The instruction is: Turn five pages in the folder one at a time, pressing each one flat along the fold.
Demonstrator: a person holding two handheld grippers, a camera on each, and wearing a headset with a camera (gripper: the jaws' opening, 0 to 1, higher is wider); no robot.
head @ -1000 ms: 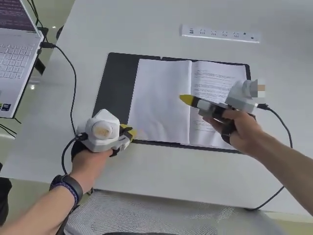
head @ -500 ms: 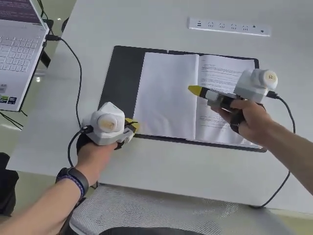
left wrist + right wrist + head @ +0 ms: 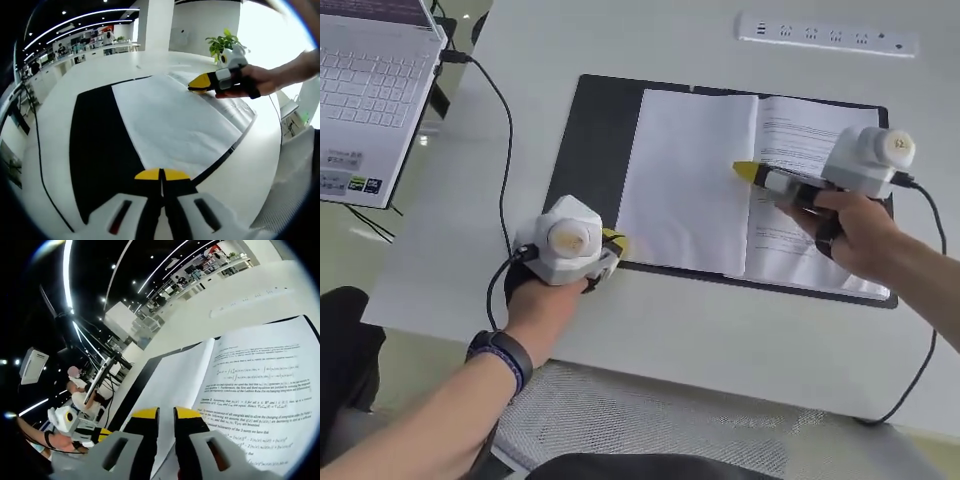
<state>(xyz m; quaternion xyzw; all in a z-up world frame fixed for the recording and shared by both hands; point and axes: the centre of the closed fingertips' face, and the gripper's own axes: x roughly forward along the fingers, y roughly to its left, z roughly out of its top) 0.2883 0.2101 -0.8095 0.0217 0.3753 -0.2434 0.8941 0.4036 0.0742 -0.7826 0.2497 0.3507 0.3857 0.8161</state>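
Note:
An open black folder [image 3: 590, 150] lies on the white table. A blank turned page [image 3: 685, 180] covers its middle and a printed page [image 3: 810, 135] lies to the right. My right gripper [image 3: 745, 172] points left with its yellow tips at the fold, jaws a narrow gap apart with nothing between them. In the right gripper view the fold runs up from the right gripper [image 3: 166, 414], with the printed page [image 3: 260, 375] to the right. My left gripper [image 3: 612, 243] rests shut at the folder's near edge. In the left gripper view the left gripper [image 3: 161, 174] sits over the black cover [image 3: 95, 145] and blank page [image 3: 170, 115].
A laptop [image 3: 365, 85] stands at the far left, with a black cable [image 3: 505, 130] running down to my left hand. A white power strip [image 3: 825, 35] lies beyond the folder. The table's near edge [image 3: 720, 385] is close to my arms.
The head camera has shifted, moving the whole scene rightwards. My right gripper's tip has crept slightly farther up the fold. The left gripper stays by the folder's near edge.

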